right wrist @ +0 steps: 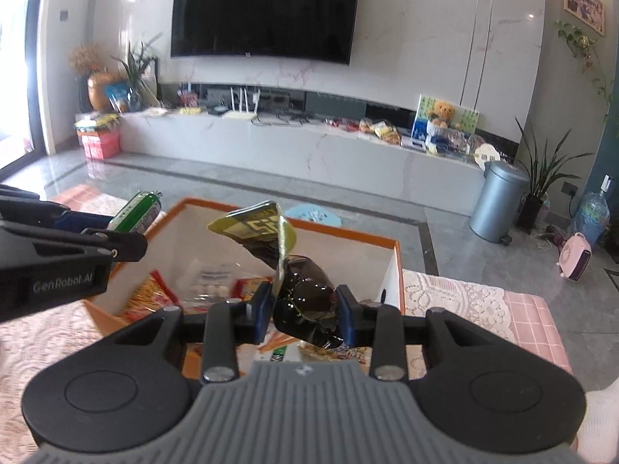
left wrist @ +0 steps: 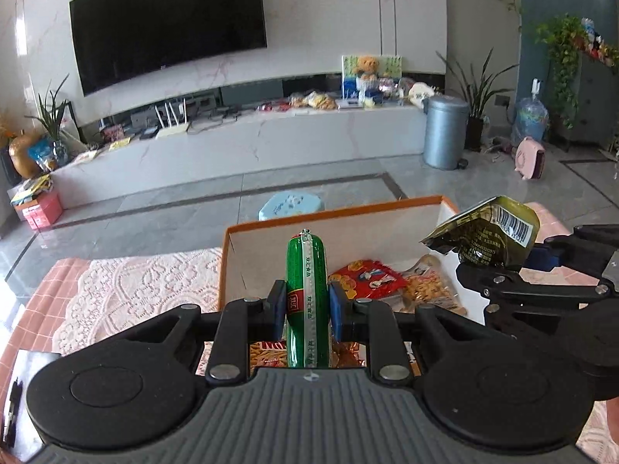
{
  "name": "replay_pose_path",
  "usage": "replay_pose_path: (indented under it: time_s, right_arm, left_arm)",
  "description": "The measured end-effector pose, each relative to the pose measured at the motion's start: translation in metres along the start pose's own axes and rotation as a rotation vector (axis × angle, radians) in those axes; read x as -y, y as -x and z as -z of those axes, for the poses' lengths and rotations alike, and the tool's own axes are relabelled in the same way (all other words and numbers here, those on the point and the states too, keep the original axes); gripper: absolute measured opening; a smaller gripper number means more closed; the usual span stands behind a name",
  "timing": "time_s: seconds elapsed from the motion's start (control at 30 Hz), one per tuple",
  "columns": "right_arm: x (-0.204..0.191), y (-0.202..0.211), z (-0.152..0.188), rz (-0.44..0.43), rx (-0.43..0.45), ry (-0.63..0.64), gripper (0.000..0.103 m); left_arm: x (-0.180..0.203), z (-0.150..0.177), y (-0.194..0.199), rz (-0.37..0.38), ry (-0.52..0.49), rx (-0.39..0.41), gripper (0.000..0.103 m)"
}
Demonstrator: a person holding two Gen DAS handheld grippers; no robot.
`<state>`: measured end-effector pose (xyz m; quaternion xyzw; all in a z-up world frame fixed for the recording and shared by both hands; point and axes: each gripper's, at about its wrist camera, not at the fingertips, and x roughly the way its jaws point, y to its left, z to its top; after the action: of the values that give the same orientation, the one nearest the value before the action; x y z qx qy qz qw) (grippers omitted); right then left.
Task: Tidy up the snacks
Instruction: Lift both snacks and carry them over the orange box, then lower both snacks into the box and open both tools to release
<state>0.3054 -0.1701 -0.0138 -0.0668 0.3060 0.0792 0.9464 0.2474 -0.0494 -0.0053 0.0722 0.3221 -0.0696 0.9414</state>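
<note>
Green sausage, left wrist view: green sausage [left wrist: 307, 301] stands between the blue pads [left wrist: 277, 309] of the left claw [left wrist: 307, 311], long axis running away from the camera along the fingers, clipped tip pointing toward the far wall of the box.
Left claw state: closed down to the sausage's width, pads pressing both its sides.
Box, left wrist view: orange-rimmed box [left wrist: 332, 218] sits on the lace-covered worktop [left wrist: 127, 290] directly past the claw; a red snack bag [left wrist: 367, 276] and a clear pack of biscuits [left wrist: 427, 288] lie inside.
Right claw, left wrist view: right claw [left wrist: 541, 257] enters from the right, a dark crumpled pouch [left wrist: 487, 236] sticking out leftward over the box's right wall.

Dark pouch, right wrist view: the pouch [right wrist: 305, 301] sits between the blue pads [right wrist: 350, 319], its yellow-green top [right wrist: 259, 228] raised up and away, above the box [right wrist: 396, 270].
Right claw state: right claw [right wrist: 303, 315] partly closed, gripping the pouch.
Left claw, right wrist view: it [right wrist: 127, 245] comes in from the left beside the box's left wall, the sausage [right wrist: 135, 212] slanting up and right.
</note>
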Motion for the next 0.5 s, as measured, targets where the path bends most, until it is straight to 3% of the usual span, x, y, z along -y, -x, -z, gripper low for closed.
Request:
replay_pose_path:
  time_s: [0.3, 0.5]
  right_arm:
    - [0.013, -0.079, 0.009, 0.007, -0.147, 0.042, 0.033]
    - [0.011, -0.111, 0.014, 0.030, -0.231, 0.066, 0.033]
  left_arm:
    - [-0.003, 0.007, -0.053, -0.009, -0.017, -0.112, 0.025]
    - [-0.001, 0.017, -0.077, -0.028, -0.038, -0.182, 0.025]
